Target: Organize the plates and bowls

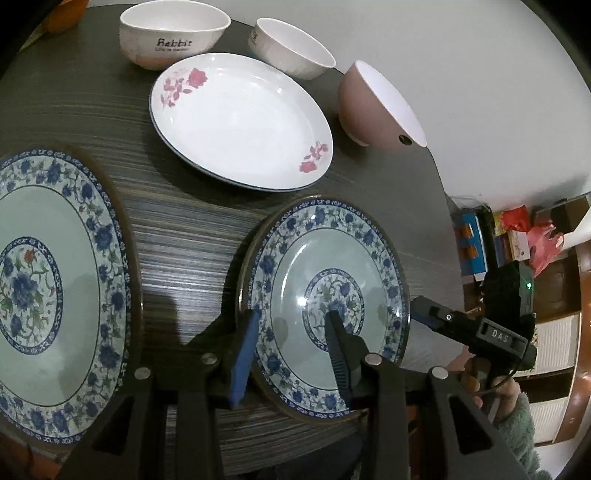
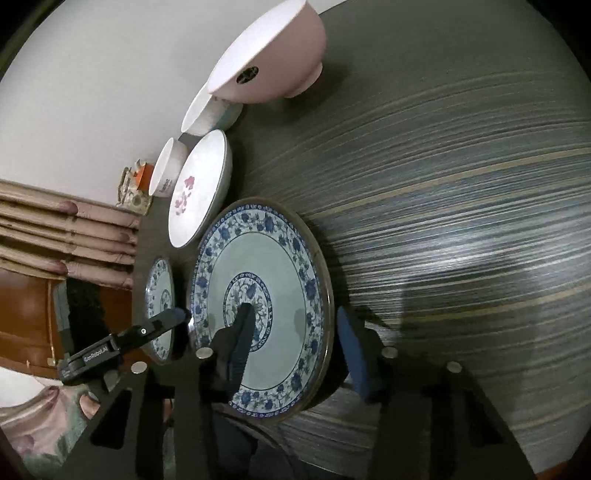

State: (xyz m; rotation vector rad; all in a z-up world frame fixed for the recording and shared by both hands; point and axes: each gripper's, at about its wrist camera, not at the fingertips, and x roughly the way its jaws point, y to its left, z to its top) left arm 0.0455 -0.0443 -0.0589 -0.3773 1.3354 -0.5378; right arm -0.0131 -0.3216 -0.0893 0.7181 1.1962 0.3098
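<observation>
Blue-patterned plates, two: large one (image 1: 55,288) left of the small plate (image 1: 328,306) on the desk (image 1: 177,221). Left gripper (image 1: 291,332) and right gripper (image 2: 291,332) both straddle the small plate's rim, one finger over the plate, one outside; grasp uncertain, cannot tell. Beyond it: one pink-flower plate (image 1: 240,118), empty. Three empty bowls: Rabbit bowl (image 1: 170,33), white bowl (image 1: 291,48), pink bowl (image 1: 376,103).
</observation>
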